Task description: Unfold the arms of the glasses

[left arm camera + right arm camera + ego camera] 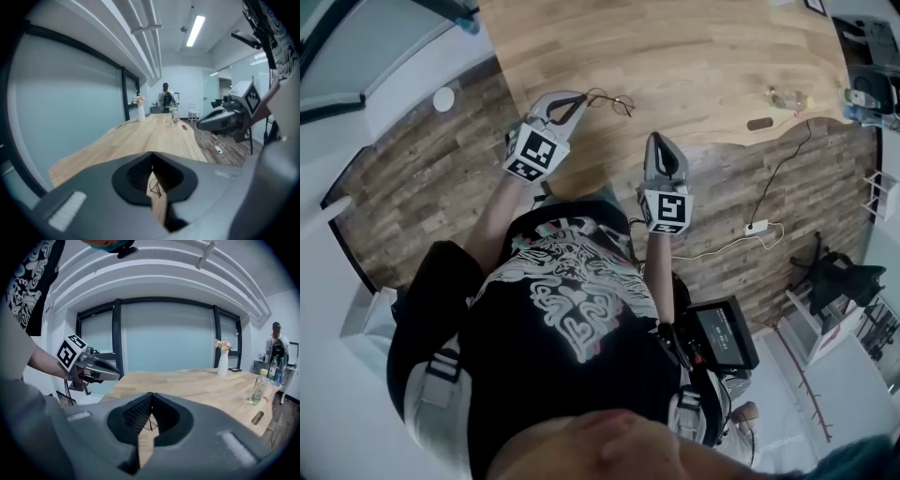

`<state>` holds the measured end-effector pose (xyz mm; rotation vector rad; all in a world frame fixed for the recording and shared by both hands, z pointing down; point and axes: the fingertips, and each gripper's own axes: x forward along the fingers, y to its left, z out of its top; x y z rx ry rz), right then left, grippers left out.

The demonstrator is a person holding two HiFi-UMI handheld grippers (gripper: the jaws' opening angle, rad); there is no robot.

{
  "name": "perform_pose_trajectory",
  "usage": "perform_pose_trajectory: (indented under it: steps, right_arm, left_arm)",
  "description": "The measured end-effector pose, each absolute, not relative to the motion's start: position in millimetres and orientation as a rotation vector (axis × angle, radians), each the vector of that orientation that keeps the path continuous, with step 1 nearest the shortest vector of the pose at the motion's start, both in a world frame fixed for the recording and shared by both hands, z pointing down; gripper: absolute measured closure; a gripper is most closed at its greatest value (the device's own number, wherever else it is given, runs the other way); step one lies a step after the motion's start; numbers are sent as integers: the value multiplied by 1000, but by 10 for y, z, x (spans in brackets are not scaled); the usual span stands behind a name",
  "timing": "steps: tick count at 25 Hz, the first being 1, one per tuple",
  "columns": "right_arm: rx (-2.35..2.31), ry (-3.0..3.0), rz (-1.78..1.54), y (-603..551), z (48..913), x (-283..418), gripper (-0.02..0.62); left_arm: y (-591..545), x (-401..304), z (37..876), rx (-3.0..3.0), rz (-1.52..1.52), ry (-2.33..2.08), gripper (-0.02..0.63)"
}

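From the head view, the glasses (610, 101) lie on the wooden table (694, 56) near its front edge. The left gripper (580, 97) has its tips just beside their near end, and the right gripper (659, 142) hangs over the table edge, apart from them. A bottle (787, 98) stands further along the table. In the left gripper view, the jaws are clenched tip to tip with nothing grasped. The glasses (155, 186) show on the table through the gap below the tips. In the right gripper view, the jaws are likewise pressed together and empty. The thin frame (150, 422) is visible through their gap, and a vase (222, 363) stands far back.
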<state>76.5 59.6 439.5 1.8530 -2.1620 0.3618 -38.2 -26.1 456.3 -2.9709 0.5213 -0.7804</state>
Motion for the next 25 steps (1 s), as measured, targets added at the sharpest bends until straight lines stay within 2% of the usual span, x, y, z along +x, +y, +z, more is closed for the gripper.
perform_pose_trajectory:
  steps: [25]
  right_arm:
    - [1518, -2154, 428, 133, 5396, 899, 595]
  left_arm:
    - [-190, 374, 5907, -2827, -1241, 104, 617]
